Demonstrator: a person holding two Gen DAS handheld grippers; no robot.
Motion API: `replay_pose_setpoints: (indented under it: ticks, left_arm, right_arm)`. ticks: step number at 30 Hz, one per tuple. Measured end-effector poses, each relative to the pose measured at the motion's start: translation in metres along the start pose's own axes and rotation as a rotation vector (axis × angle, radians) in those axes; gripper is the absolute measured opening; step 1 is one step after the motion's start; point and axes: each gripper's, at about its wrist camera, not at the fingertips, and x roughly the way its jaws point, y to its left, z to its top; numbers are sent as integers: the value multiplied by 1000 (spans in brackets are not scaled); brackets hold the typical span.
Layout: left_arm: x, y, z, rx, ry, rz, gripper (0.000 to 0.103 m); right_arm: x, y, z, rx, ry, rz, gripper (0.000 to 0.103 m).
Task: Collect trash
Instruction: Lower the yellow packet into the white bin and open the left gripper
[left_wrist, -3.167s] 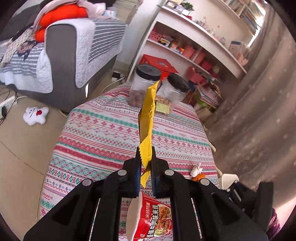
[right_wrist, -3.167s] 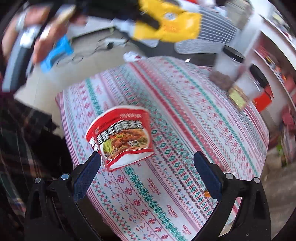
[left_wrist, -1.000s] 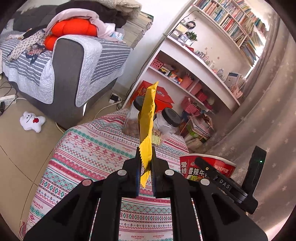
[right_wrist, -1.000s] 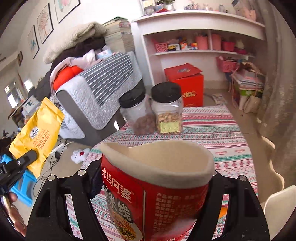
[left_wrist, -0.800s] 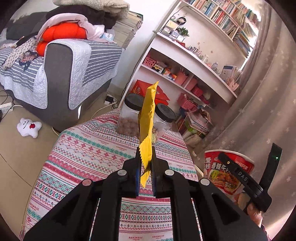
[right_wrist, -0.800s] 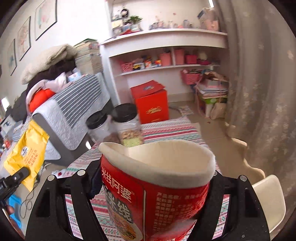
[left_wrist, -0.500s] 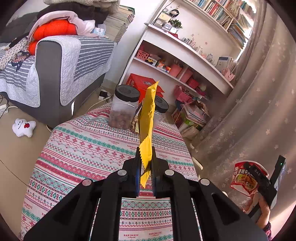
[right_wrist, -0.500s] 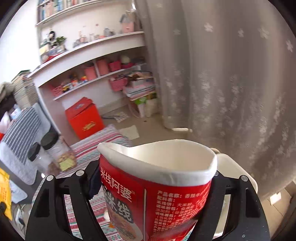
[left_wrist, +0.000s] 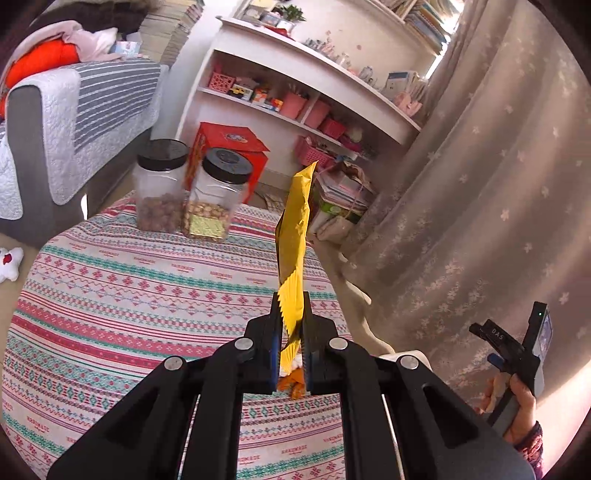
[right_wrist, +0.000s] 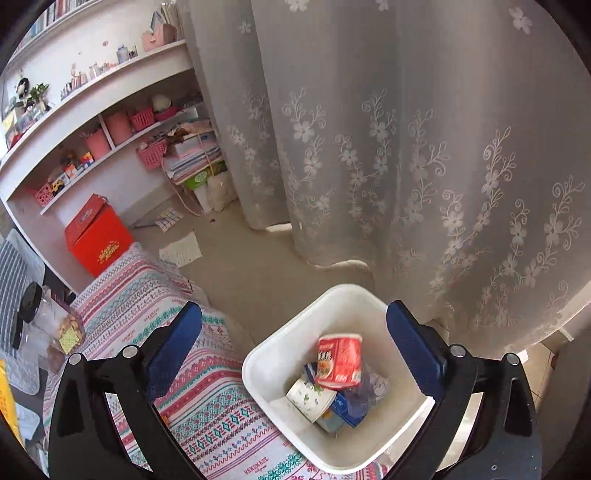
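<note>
Right gripper (right_wrist: 295, 354) hangs spread wide, empty, directly over the bin (right_wrist: 258, 363); left gripper (left_wrist: 291, 332) (pinching the upright yellow wrapper (left_wrist: 293, 240)) sits over the tabletop (left_wrist: 110, 295), bin off to its right.

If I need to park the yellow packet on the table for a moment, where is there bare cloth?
The striped tablecloth lies bare across its wide middle and left, from the two black-lidded jars at the far edge down to the left gripper. It is crowded below those fingers, where orange scraps lie, and the white bin beside the table already holds trash.

red noodle cup (right_wrist: 339, 361) blurred, items beneath half-hidden (unidentifiable), yellow wrapper (right_wrist: 6, 402) cut off at edge
</note>
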Motion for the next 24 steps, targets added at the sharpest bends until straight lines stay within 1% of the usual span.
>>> replay_pose_setpoints:
  ticks: [2, 4, 8, 12, 15, 17, 20, 21, 23, 24]
  left_arm:
    - [19, -24, -2, 20, 32, -34, 9]
    - [39, -51, -5, 41, 63, -76, 9]
    - [79, -112, -14, 113, 122, -145, 9]
    - [113, -168, -31, 159, 183, -216, 9]
    - [134, -203, -44, 187, 233, -265, 9]
    - [148, -224, -53, 203, 263, -286, 9]
    - [170, -248, -67, 194, 323, -313, 10]
    - [179, -254, -72, 184, 355, -319, 13]
    - [194, -259, -85, 163, 412, -300, 37]
    - [197, -258, -89, 153, 423, -278, 61]
  right_arm:
    - [-5, -8, 8, 14, -38, -6, 96]
    - [-8, -19, 15, 37, -58, -18, 96]
    - [-8, -43, 26, 96, -61, -21, 96]
    - [-7, -66, 34, 140, -73, -52, 96]
    - [-7, -80, 37, 171, -86, -83, 96]
    - [-6, -89, 39, 203, -83, -82, 96]
    - [-7, -99, 41, 239, -88, -80, 96]
    - [-8, -101, 42, 245, -91, -80, 96]
    - [-9, -103, 42, 253, -92, -80, 96]
    - [-9, -104, 42, 256, -90, -77, 96]
